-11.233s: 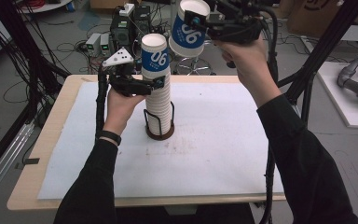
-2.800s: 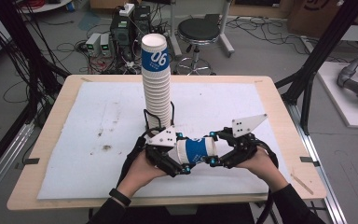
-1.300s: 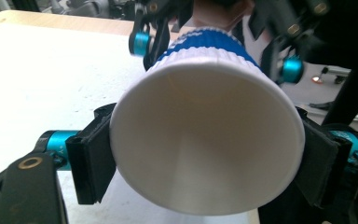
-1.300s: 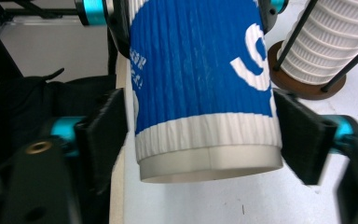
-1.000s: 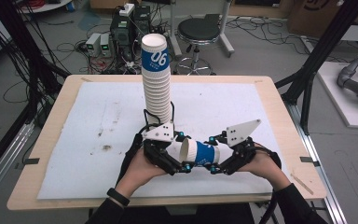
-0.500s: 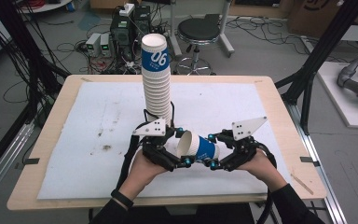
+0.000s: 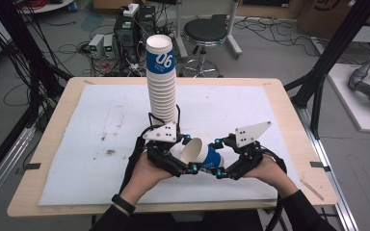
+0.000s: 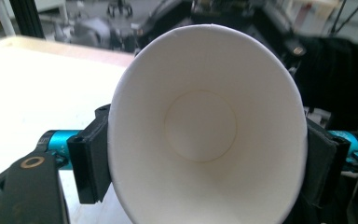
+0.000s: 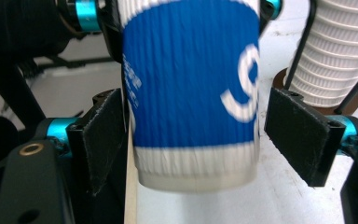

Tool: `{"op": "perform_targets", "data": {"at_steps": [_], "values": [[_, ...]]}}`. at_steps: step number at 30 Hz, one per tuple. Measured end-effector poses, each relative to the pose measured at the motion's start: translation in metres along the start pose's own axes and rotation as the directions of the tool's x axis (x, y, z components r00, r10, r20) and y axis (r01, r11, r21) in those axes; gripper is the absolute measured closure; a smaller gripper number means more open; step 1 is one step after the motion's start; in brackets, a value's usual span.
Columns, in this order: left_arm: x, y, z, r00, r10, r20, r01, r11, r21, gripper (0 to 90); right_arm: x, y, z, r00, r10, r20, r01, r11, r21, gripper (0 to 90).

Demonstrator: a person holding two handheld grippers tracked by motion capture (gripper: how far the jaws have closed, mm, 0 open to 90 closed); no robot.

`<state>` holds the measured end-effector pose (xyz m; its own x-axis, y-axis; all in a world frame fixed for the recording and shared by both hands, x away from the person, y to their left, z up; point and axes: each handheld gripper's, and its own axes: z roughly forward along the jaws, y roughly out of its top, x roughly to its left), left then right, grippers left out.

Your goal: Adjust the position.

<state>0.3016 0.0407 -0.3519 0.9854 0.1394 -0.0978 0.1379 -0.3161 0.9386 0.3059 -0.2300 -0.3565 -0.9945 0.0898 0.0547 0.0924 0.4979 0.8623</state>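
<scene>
A blue-and-white paper cup (image 7: 211, 156) lies on its side just above the table's front, between my two grippers. My left gripper (image 7: 190, 154) has just been closing and now presses its pads on both sides of the cup (image 8: 205, 130) near the rim; the mouth faces its camera. My right gripper (image 7: 218, 158) has just been opening around the cup's base (image 9: 191, 79). There is a clear gap at its right pad (image 9: 300, 135), so the right gripper (image 9: 205, 140) stands open. A tall stack of cups (image 7: 161, 82) stands upright behind them.
A white mat (image 7: 279, 120) with dark stains (image 7: 108, 153) covers the wooden table (image 7: 48, 183). The stack (image 9: 340, 60) sits on a brown base with thin black rods. Behind the table are a stool (image 7: 207, 33), cables and black frame posts.
The left jaws have closed onto the cup's rim end. The right jaws have spread away from the cup's base. Both hands have stayed about where they were.
</scene>
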Motion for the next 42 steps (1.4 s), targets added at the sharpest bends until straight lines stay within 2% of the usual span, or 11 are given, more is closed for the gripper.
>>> {"op": "perform_targets", "data": {"at_steps": [3,6,9,16,21,24,27,30,34,39,42], "values": [[-0.001,0.003,0.002,0.9999,0.004,-0.009,-0.004,0.9995,0.032,20.5,0.003,0.002,0.006,0.9998,-0.018,0.009,0.018,0.999,0.046,21.1],[-0.002,0.003,0.003,0.9999,0.01,-0.01,-0.009,0.9993,0.037,20.5,0.005,0.001,0.014,0.9995,-0.03,0.01,0.029,0.995,0.091,21.8],[-0.003,0.003,0.002,0.9999,0.008,-0.011,-0.008,0.9996,0.026,19.6,0.005,0.0,0.016,0.9992,-0.035,0.019,0.033,0.995,0.094,28.9],[-0.004,0.002,0.002,0.9998,-0.017,-0.013,0.016,0.9965,-0.082,11.8,0.001,-0.003,0.013,1.0,-0.004,-0.005,0.004,1.0,-0.002,29.1],[-0.002,-0.002,0.0,0.9976,-0.066,0.022,0.069,0.9811,-0.181,9.8,-0.001,-0.004,0.007,0.9995,0.023,-0.022,-0.025,0.996,-0.09,29.0],[-0.002,-0.003,0.001,0.9967,-0.074,0.032,0.079,0.9783,-0.191,9.9,-0.001,-0.004,0.006,0.9991,0.032,-0.027,-0.035,0.993,-0.115,29.0],[-0.002,-0.003,0.002,0.996,-0.082,0.035,0.088,0.9759,-0.2,10.4,0.0,-0.003,0.008,0.9992,0.027,-0.03,-0.03,0.994,-0.108,29.0],[-0.001,-0.003,0.001,0.996,-0.075,0.048,0.084,0.9745,-0.208,17.5,0.001,-0.003,0.011,0.9993,0.022,-0.031,-0.025,0.994,-0.11,29.1],[-0.002,-0.003,0.001,0.9965,-0.072,0.044,0.079,0.9753,-0.206,19.4,0.001,-0.004,0.013,0.9992,0.028,-0.028,-0.031,0.993,-0.114,29.2],[-0.002,-0.002,0.0,0.9976,-0.058,0.038,0.064,0.9844,-0.164,20.6,0.001,-0.006,0.016,0.9988,0.03,-0.038,-0.033,0.994,-0.1,27.2],[-0.003,0.001,-0.001,0.9993,-0.037,0.003,0.037,0.9934,-0.108,20.7,0.0,-0.006,0.015,0.9983,0.042,-0.04,-0.046,0.993,-0.107,21.3]]}}
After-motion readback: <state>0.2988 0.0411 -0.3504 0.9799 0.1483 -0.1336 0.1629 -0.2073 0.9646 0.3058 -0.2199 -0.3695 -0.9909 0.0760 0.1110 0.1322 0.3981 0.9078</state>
